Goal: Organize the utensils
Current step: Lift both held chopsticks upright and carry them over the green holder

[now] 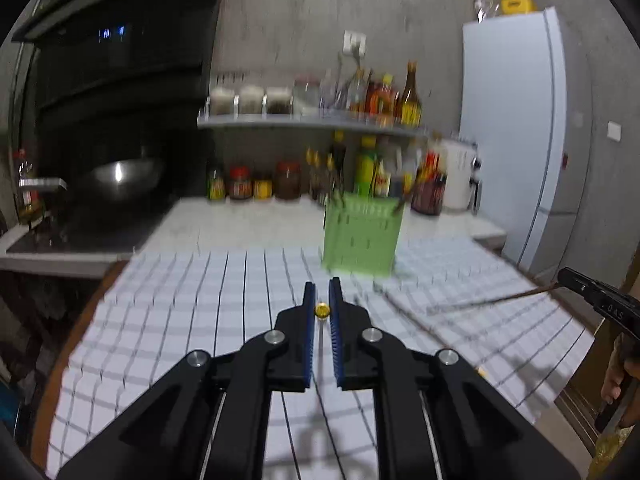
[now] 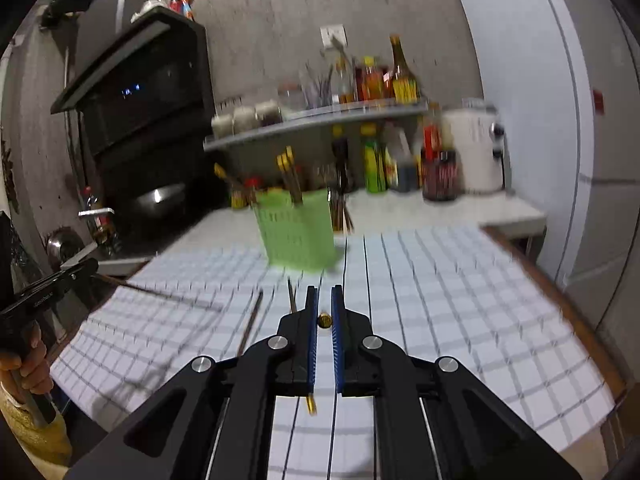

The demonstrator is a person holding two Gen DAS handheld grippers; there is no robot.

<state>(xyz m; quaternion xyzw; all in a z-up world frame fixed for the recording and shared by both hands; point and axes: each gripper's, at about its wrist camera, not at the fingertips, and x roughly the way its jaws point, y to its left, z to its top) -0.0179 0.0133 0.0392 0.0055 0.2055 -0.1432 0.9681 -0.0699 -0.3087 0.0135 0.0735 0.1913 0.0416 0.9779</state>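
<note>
Low in both frames, each tool [image 1: 322, 300] [image 2: 325, 304] is clamped on a gold-tipped chopstick [image 1: 322, 310] [image 2: 324, 320], aimed toward the green holder [image 1: 362, 234] for dropping in.

left gripper [image 1: 322, 292]: jaws drawn in, blue pads [image 1: 309, 332] nearly parallel, pinching a thin gold-capped stick, pointing toward 12 o'clock and slightly downward. right gripper [image 2: 324, 294]: same pose, pads [image 2: 313, 344] closed on a like stick. in the right wrist view, the left hand [image 2: 24, 364] grips its handle at 8 o'clock; in the left wrist view, the right hand [image 1: 618, 380] sits at 4 o'clock.
</note>
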